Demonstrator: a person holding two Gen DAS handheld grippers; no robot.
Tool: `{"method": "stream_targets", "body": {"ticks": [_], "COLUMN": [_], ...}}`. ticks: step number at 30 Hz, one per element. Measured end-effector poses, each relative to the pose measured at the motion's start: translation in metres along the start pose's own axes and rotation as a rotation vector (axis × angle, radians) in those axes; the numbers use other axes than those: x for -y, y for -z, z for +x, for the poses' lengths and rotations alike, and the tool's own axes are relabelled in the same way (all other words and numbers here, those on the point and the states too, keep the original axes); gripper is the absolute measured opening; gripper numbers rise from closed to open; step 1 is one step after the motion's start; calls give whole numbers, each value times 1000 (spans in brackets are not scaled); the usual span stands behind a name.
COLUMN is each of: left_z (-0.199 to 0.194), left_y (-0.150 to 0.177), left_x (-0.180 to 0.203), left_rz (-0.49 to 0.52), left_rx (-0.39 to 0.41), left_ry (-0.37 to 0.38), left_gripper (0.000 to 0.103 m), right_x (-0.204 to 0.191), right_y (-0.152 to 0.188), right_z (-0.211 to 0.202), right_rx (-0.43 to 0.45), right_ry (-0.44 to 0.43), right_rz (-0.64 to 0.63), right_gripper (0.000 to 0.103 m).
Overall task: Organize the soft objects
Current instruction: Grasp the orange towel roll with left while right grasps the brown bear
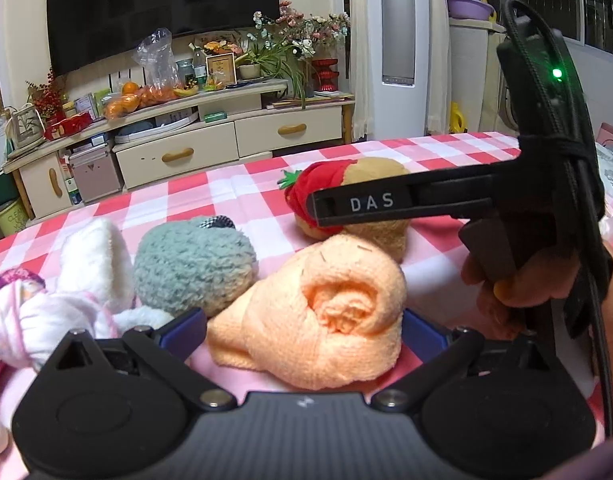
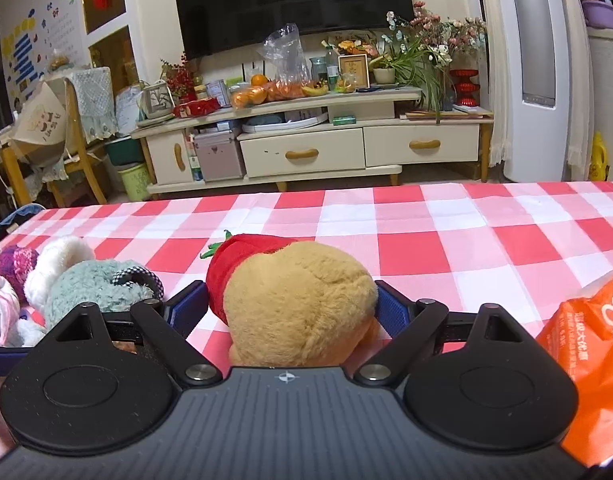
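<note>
Living room, TV cabinet behind, table under a red-white checked tablecloth (image 2: 426,240). Right gripper (image 2: 292,308) has its blue pads on both sides of the tan plush toy (image 2: 302,300) with the red strawberry cap, toy sits on the cloth mid-table; pads look touching or just about touching the fur, so pinching it or about to, exact pressure hard to tell. Left gripper (image 1: 304,332) straddles the rolled peach knit cloth (image 1: 326,312), pads spread at its flanks, right pad half hidden behind the roll, contact cannot be told for sure. In the left view the right gripper body crosses in front of the plush toy, so the two tools are close together. Just left of the peach roll: teal fuzzy plush (image 1: 194,268), then white plush (image 1: 94,264), and a pink-white knotted cloth (image 1: 22,320) near the edge, all bunched, touching each other. Orange plastic bag (image 2: 586,352) at the far right of the right view, near the right gripper. Step in hand, my guess: grab one soft item per tool to group them. To do it well: close on the thick middle of each item, not on loose fluff; lift straight up so neighbours don't drag; keep the tools from bumping.
</note>
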State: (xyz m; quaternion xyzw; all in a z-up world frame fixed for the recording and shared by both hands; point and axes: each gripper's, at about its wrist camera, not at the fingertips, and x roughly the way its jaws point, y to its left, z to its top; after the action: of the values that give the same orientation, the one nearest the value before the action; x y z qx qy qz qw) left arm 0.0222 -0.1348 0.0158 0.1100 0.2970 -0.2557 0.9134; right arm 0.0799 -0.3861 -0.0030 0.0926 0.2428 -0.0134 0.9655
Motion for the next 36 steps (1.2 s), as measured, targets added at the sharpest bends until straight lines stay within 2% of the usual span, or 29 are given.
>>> {"method": "stream_targets", "body": {"ticks": [3, 9, 13, 26, 36], "left_z": [5, 9, 7, -15, -38], "left_y": [-2, -3, 0, 13, 29], "left_x": [1, 0, 0, -12, -24], "left_rz": [-6, -36, -41, -60, -57], "left_rx": [-10, -20, -10, -10, -22], "left_ry": [14, 44, 50, 51, 82], "left_gripper": [101, 84, 77, 73, 73], "right_x": [1, 4, 3, -2, -21], "right_y": [0, 1, 3, 17, 30], "right_z": [2, -1, -7, -35, -56], "right_rx": [-3, -3, -17, -69, -98], "right_ry": [-8, -14, -39, -110, -94], "right_rz": [8, 27, 42, 104, 111], "right_gripper": [103, 98, 96, 95, 95]}}
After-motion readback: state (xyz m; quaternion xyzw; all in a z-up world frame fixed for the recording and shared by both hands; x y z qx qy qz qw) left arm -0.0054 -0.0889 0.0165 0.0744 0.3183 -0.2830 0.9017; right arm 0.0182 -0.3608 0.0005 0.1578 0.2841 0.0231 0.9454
